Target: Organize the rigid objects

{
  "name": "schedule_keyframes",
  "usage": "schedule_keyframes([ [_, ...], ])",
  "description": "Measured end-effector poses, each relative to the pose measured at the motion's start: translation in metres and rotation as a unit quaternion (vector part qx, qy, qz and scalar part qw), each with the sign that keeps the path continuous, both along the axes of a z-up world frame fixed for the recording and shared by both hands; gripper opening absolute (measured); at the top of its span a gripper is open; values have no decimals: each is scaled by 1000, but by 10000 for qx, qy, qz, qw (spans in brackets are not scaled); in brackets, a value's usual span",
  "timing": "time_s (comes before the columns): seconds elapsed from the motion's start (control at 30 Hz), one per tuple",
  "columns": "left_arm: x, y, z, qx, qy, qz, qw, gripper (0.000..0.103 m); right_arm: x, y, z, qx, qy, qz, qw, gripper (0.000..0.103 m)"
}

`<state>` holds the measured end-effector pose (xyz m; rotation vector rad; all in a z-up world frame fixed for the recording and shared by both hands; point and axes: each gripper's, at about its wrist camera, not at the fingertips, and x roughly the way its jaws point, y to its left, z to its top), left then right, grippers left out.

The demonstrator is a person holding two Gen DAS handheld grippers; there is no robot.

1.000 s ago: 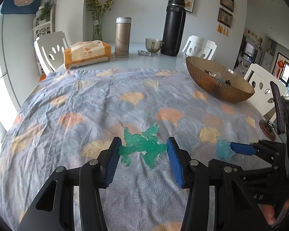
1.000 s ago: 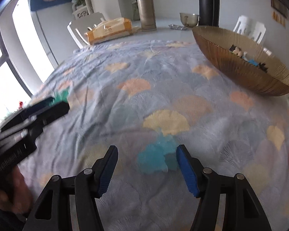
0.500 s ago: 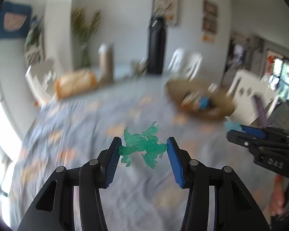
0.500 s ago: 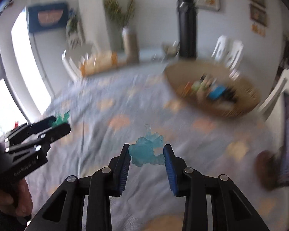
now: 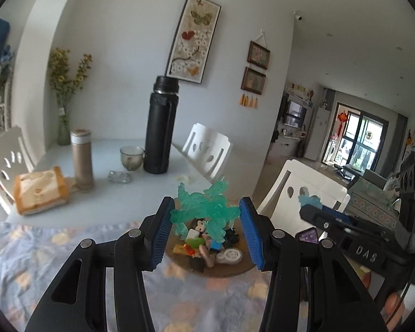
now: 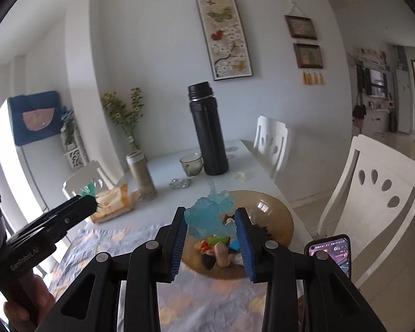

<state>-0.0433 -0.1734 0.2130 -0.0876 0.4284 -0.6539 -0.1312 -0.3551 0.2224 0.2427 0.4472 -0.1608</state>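
Observation:
My left gripper (image 5: 206,228) is shut on a translucent green dragon figure (image 5: 207,207) and holds it in the air above the brown bowl (image 5: 235,269). The bowl holds several small toys (image 5: 204,246). My right gripper (image 6: 210,236) is shut on a translucent blue figure (image 6: 210,213), also held above the same brown bowl (image 6: 276,221). The right gripper shows in the left wrist view (image 5: 318,213) at the right, and the left gripper shows in the right wrist view (image 6: 88,202) at the left.
A tall black flask (image 5: 161,127), a tan thermos (image 5: 81,163), a metal cup (image 5: 130,157), a tissue pack (image 5: 38,193) and a flower vase (image 5: 63,135) stand at the table's far end. White chairs (image 6: 373,199) ring the table. A phone (image 6: 329,251) stands at the right.
Both grippers closed on their figures, lifted them off the patterned cloth and carried them over the brown bowl. The views tilted up from the tabletop toward the wall.

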Motion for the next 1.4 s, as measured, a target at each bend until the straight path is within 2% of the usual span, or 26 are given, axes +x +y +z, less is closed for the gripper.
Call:
schedule_keyframes([
  [0.13, 30, -27, -29, 221, 369, -136, 9990, 46, 33, -12, -27, 65, 413, -163, 9990, 34],
  [0.3, 54, -56, -71, 756, 652, -70, 9950, 46, 62, -34, -62, 305, 961, -432, 9940, 34],
  [0.43, 66, -64, -88, 799, 878, -115, 9929, 46, 70, -44, -71, 308, 1095, -547, 9920, 34],
  [0.57, 71, -79, -95, 1124, 739, -79, 9909, 47, 81, -47, -75, 232, 1253, -585, 9901, 34],
  [0.6, 73, -81, -96, 1154, 789, -180, 9900, 54, 87, -46, -78, 212, 1339, -550, 9892, 35],
  [0.67, 75, -78, -96, 1232, 894, -157, 9882, 56, 95, -45, -82, 211, 1497, -455, 9875, 38],
  [0.73, 72, -63, -95, 1123, 986, -225, 9885, 56, 95, -44, -82, 232, 1534, -498, 9866, 46],
  [0.9, 51, 8, -85, 836, 1055, 328, 9904, 56, 70, -27, -58, 39, 1196, -379, 9921, 47],
  [1.07, 8, 69, -57, 856, 674, 1006, 9889, 56, 45, 4, -35, 166, 948, 63, 9953, 50],
  [1.17, -19, 103, -39, 631, 538, 1237, 9888, 56, 31, 38, -26, 18, 824, 447, 9956, 52],
  [1.23, -35, 122, -33, 500, 541, 1285, 9890, 56, 23, 61, -25, -66, 754, 757, 9943, 53],
  [1.27, -40, 127, -33, 499, 525, 1295, 9889, 56, 18, 76, -27, -109, 725, 869, 9935, 57],
  [1.33, -51, 138, -37, 574, 437, 1425, 9872, 56, 12, 98, -37, -181, 748, 1026, 9917, 61],
  [1.4, -55, 144, -49, 700, 467, 1557, 9842, 56, 12, 117, -53, -246, 871, 1120, 9896, 61],
])
